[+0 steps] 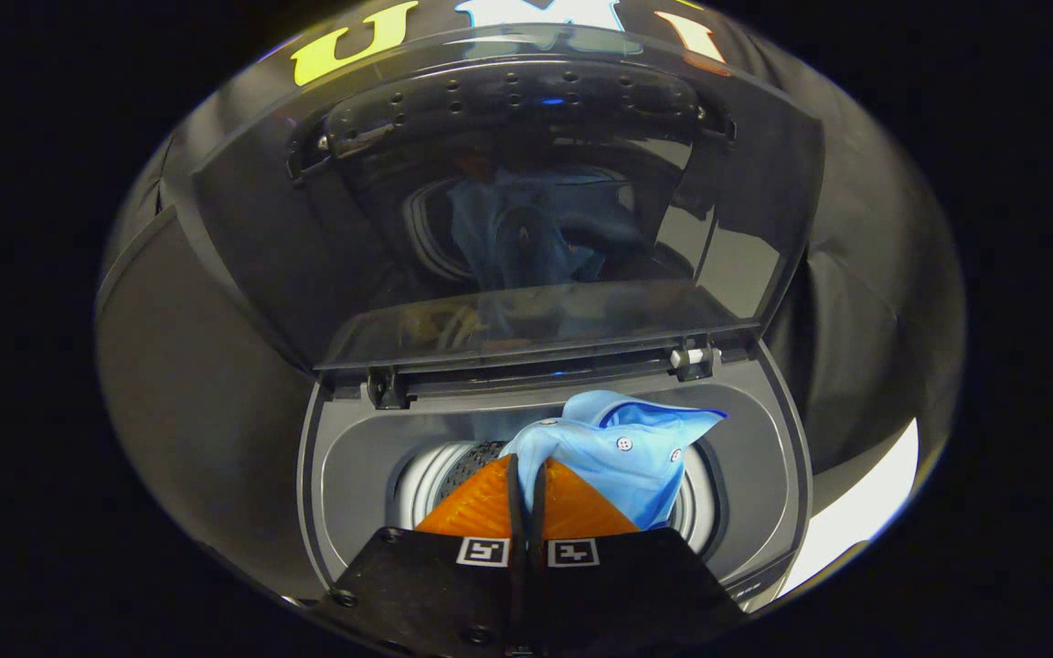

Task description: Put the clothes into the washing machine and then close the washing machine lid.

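Hanging crumpled over open drum [435,475]: light-blue buttoned shirt [622,457], pinched by tool [526,471]; lid [508,210] raised upright.

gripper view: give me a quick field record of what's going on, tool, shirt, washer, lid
tool: tool shut on the light blue shirt, fingers pressed together with cloth pinched between them
shirt: light blue shirt with small buttons, hanging from the fingertips above the drum opening, draping beyond the fingers
washer: top-loading washing machine, drum seen below the fingers
lid: lid raised open, standing up behind the opening, hinged at the back
task state: shirt not yet released; lid not yet closed
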Demonstrator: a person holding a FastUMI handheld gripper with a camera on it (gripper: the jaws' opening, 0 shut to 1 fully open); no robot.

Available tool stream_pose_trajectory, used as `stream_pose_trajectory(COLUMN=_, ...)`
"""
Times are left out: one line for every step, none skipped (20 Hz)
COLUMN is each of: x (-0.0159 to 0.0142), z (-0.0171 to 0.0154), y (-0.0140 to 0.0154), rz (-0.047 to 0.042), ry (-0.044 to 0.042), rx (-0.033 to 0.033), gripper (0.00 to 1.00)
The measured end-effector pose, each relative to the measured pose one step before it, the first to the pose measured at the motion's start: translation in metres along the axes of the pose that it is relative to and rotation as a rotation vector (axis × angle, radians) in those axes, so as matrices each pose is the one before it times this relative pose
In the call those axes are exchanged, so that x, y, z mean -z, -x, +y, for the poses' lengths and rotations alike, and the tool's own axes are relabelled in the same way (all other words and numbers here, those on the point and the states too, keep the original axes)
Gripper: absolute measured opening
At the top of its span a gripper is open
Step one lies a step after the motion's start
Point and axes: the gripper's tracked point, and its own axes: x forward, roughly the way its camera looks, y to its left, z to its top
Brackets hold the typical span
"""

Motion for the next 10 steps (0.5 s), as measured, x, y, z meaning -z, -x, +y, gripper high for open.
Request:
stream_pose_trajectory(x=-0.00048, z=-0.0016, y=-0.00117, rz=-0.0021, ry=0.00072, rx=0.00583, gripper=0.01)
stream_pose_trajectory(x=0.00633, z=-0.00008, y=-0.00692, rz=0.01154, ry=0.00072, rx=-0.00092, gripper=0.02)
stream_pose_trajectory(x=0.00599, z=0.00465, y=0.00135, rz=0.0275, ry=-0.01267, rx=-0.01487, gripper=0.26)
stream_pose_trajectory(x=0.00513, z=0.00301, y=0.00701, rz=0.03173, ry=-0.0077, rx=-0.01571, gripper=0.5)
stream_pose_trajectory(x=0.00167, z=-0.00207, y=-0.01214, rz=-0.00182, ry=0.00991, rx=0.01396, gripper=0.74)
stream_pose_trajectory(x=-0.00622, z=-0.00491, y=0.00831, rz=-0.01923, ry=0.00327, rx=0.01337, gripper=0.97)
stream_pose_trajectory(x=-0.00085, z=0.00055, y=0.00262, rz=-0.01584, ry=0.00069, rx=0.00662, gripper=0.97)
stream_pose_trajectory(x=-0.00102, z=0.00131, y=0.00139, rz=-0.00222, ry=0.00043, rx=-0.00411, gripper=0.97)
stream_pose_trajectory(x=-0.00001, z=0.00116, y=0.00276, rz=-0.00178, ry=0.00257, rx=-0.00405, gripper=0.97)
stream_pose_trajectory(x=-0.00187, z=-0.00036, y=0.002, rz=-0.00611, ry=0.00581, rx=0.00532, gripper=0.97)
